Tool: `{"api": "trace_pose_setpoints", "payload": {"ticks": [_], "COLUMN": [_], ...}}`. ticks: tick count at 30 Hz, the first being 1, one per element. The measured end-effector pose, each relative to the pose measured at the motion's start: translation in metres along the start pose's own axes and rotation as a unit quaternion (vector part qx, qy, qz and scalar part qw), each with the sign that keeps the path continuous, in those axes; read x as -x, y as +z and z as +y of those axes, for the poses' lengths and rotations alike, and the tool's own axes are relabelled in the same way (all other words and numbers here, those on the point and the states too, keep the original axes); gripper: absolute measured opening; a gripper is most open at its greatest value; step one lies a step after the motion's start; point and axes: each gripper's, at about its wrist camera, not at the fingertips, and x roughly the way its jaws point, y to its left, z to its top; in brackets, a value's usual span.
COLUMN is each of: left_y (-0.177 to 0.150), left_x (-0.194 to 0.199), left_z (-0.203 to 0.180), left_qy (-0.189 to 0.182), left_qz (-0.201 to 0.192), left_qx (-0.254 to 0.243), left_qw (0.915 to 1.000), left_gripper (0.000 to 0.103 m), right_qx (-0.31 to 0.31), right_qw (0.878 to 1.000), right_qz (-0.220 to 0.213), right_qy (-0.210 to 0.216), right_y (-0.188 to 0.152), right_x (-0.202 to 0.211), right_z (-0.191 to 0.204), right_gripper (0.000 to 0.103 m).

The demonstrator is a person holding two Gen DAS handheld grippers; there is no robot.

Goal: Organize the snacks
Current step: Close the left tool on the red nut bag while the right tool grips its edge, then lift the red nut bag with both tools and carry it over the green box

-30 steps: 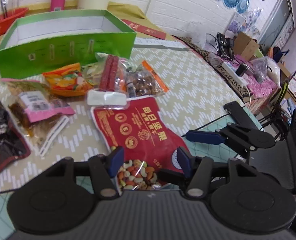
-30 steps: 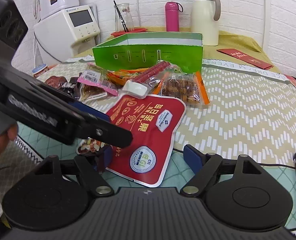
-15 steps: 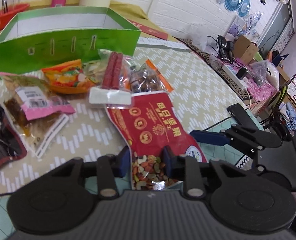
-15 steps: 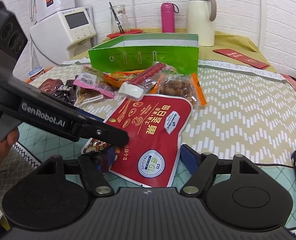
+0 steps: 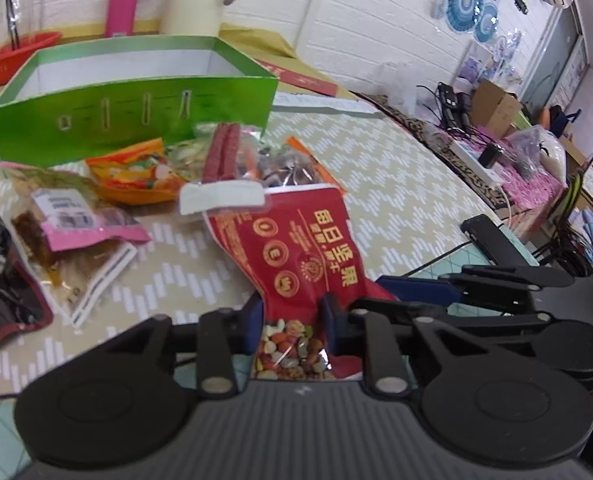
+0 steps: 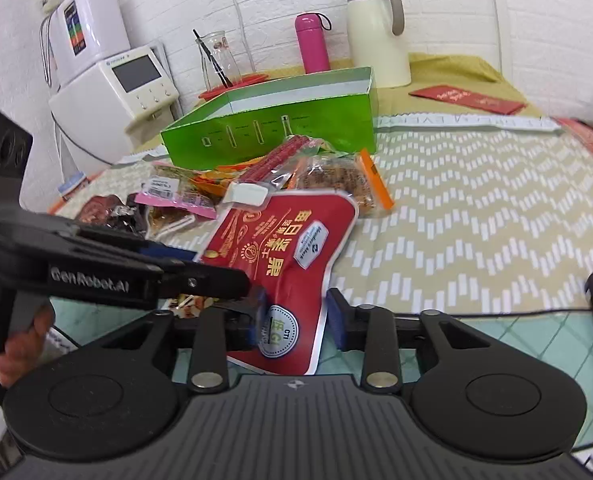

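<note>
Your desk point(image 6: 476, 208) carries everything, and the green box point(image 5: 136, 120) at its far side is the landmark. It stands open, and I judge it the likely home for the snacks. Just in front of the box lies the loose pile: an orange pack point(image 5: 136, 176), a sausage pack point(image 5: 224, 160) and a pink-labelled pack point(image 5: 72, 220).

Nearer you than that pile is the red nut pouch point(image 5: 308, 256), its far edge touching the pile and its near end at both sets of tongs. Your left tongs point(image 5: 292, 320) are clamped on the near end, by the clear window where the nuts show. Your right tongs point(image 6: 296, 312) straddle the pouch's near right corner with the fingers apart; I see no squeeze there yet.

The pouch looks soft and glossy, so expect it to sag from your grip and perhaps slip. The loose nuts should shift their weight as it tilts. Grip the flat sealed edge, not the bulging middle, and avoid crushing the contents.
</note>
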Motion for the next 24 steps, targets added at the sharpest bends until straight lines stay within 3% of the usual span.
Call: {"api": "trace_pose_setpoints", "payload": {"ticks": [6, 13, 24], "left_y": [0.001, 0.031, 0.106], "left_x": [0.031, 0.072, 0.087], "left_z": [-0.008, -0.009, 0.043], "left_qy": [-0.003, 0.014, 0.062], "left_qz": [-0.031, -0.089, -0.141], "left_qx": [-0.014, -0.023, 0.001], "left_qw": [0.9994, 0.9956, 0.9880], "left_gripper": [0.021, 0.021, 0.020], "right_qx": [0.036, 0.061, 0.052], "right_qw": [0.999, 0.995, 0.992], "right_qz": [-0.028, -0.075, -0.111], "right_qy": [-0.002, 0.011, 0.041], "right_y": [0.010, 0.048, 0.134], "right_x": [0.024, 0.036, -0.017], "right_z": [0.021, 0.038, 0.058], "right_gripper": [0.049, 0.049, 0.050]}}
